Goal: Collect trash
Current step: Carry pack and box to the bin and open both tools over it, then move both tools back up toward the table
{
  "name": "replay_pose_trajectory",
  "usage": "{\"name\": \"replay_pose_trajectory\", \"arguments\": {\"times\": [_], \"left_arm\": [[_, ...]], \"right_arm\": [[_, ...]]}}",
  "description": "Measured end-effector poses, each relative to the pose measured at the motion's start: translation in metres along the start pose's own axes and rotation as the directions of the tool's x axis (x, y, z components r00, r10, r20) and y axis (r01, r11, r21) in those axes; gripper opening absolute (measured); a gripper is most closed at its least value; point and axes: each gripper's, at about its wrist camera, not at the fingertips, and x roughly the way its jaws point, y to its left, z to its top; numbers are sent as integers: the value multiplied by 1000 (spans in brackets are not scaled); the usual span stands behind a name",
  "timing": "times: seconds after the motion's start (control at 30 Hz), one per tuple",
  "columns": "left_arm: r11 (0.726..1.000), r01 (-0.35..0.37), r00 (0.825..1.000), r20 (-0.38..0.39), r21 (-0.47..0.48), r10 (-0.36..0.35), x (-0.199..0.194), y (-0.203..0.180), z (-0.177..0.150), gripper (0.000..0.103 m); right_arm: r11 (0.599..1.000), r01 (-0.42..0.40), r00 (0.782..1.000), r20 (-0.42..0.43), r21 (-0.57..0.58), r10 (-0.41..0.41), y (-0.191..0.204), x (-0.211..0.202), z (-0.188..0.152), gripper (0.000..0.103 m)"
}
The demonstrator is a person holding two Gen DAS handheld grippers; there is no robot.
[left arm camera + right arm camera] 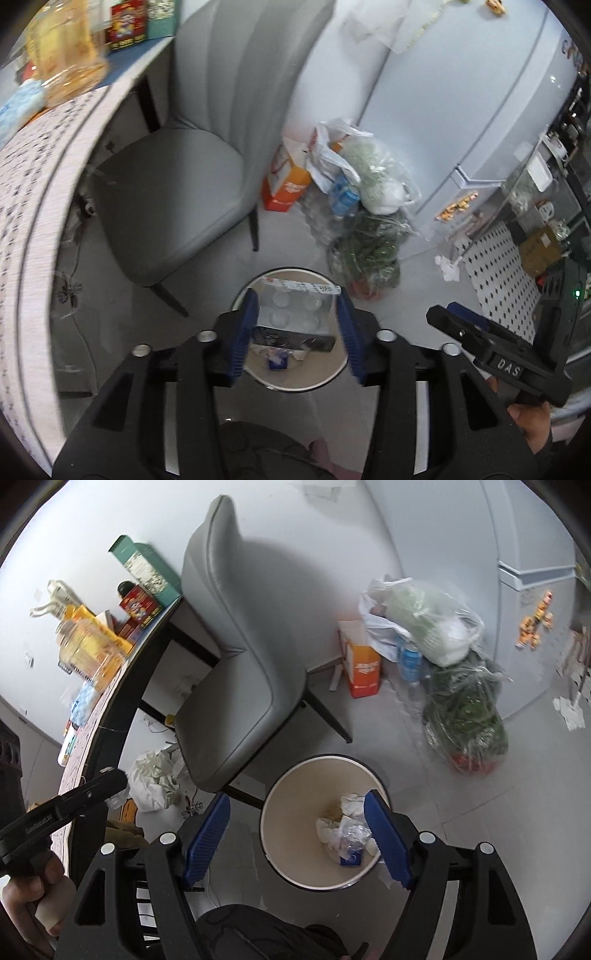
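Observation:
A clear blister pack (291,314) with a dark printed end hangs between the blue pads of my left gripper (297,299). A thin gap shows at its right side, so the pads are not pressing on it. Below it is a round beige bin (303,388) on the floor. My right gripper (297,797) stands wide open with nothing between its fingers, above the bin (284,812). The bin holds crumpled paper and plastic wrap (347,830). In the left wrist view the right gripper (456,314) is at the right, and the left gripper (110,779) shows at the left of the right wrist view.
A grey padded chair (240,664) stands just behind the bin, beside a cluttered table (37,221). Plastic bags of greens (461,709), bottles and an orange box (364,672) lean against a white fridge (461,92). A crumpled white bag (155,782) lies under the table.

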Motion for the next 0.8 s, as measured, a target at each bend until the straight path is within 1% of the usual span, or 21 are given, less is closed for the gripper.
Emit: {"name": "replay_pose_trajectory", "arguments": {"times": [0.03,0.1,0.17,0.27,0.37,0.47,0.63,0.7,0.8], "left_arm": [[1000,12,1000,1,-1,-12,3,-3,2,76],[1000,15,1000,19,-5,-15,5,-8,5,95],[1000,-11,999,40,-8,12,3,-10,7,96],[1000,4,999,48,-15,-4,-5,-6,7,97],[1000,-18,998,61,-16,19,-16,1,4,97],[999,-28,996,79,-38,31,-32,13,-1,97],[997,-41,992,119,-70,49,-62,31,-13,97],[996,-41,989,137,-85,52,-76,38,-18,97],[993,-39,984,167,-107,57,-94,46,-23,97]], "right_arm": [[1000,2,1000,4,6,-2,-4,-4,-1,74],[1000,4,1000,12,17,-5,-10,-9,-2,74],[1000,5,1000,19,25,-6,-11,-13,0,74],[1000,4,1000,30,28,-5,-14,-20,-1,74],[1000,0,1000,26,18,0,-11,-22,-3,75],[1000,-10,1000,18,1,10,-1,-21,-6,76],[999,-36,999,27,-34,37,22,-28,-10,87],[997,-45,998,34,-55,47,35,-34,-10,93],[995,-46,998,42,-87,50,53,-43,-10,95]]}}
